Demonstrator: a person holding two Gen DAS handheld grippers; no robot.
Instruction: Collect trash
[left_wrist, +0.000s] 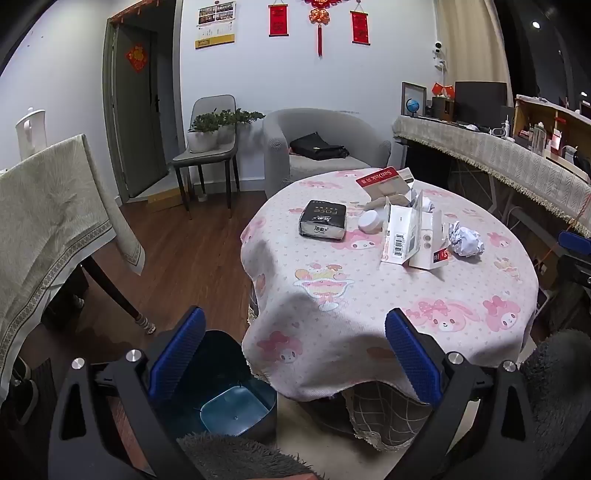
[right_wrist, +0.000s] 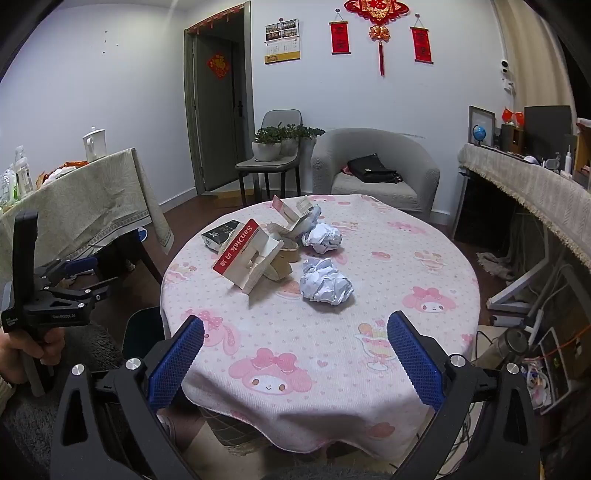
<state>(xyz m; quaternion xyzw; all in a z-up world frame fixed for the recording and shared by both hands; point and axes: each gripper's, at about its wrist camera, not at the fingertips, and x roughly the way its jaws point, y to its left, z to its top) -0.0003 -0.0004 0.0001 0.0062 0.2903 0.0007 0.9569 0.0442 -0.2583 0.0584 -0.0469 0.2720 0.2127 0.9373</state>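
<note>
While both devices hang short of the round table draped in a pink cartoon-rabbit cloth (right_wrist: 369, 236), neither touches any litter. The left gripper (left_wrist: 295, 354) has its blue textured pads spread wide with nothing between them; it sits above the table's near edge, and the dark open-topped waste bin with a pale blue liner (left_wrist: 236, 398) stands on the floor just below and to its left, partly tucked under the overhanging cloth. The right gripper (right_wrist: 295, 358) is likewise released and bare, poised over the near rim of the table.

On the cloth, the nearer crumpled white paper ball (right_wrist: 325, 280) lies toward the middle, apart from the right gripper. A second crumpled white paper ball (right_wrist: 322, 237) sits behind it, touching a heap of torn packaging. That heap includes an opened white and red card box printed SanDisk (right_wrist: 246, 255), tilted on brown cardboard scraps (right_wrist: 282, 263), and white barcode-marked blister cards (left_wrist: 404, 230) standing on edge. A black and grey tissue packet (left_wrist: 323, 220) lies flat beside a small round white lidded jar (left_wrist: 370, 220).

Around the table: a grey tub armchair (right_wrist: 376, 166) holding a black bag (right_wrist: 373, 169), a grey dining chair carrying potted green plants (right_wrist: 280, 147), a side table under a beige patterned cloth (left_wrist: 48, 206), and a long cluttered counter with a fringed beige cover (right_wrist: 524, 184).
</note>
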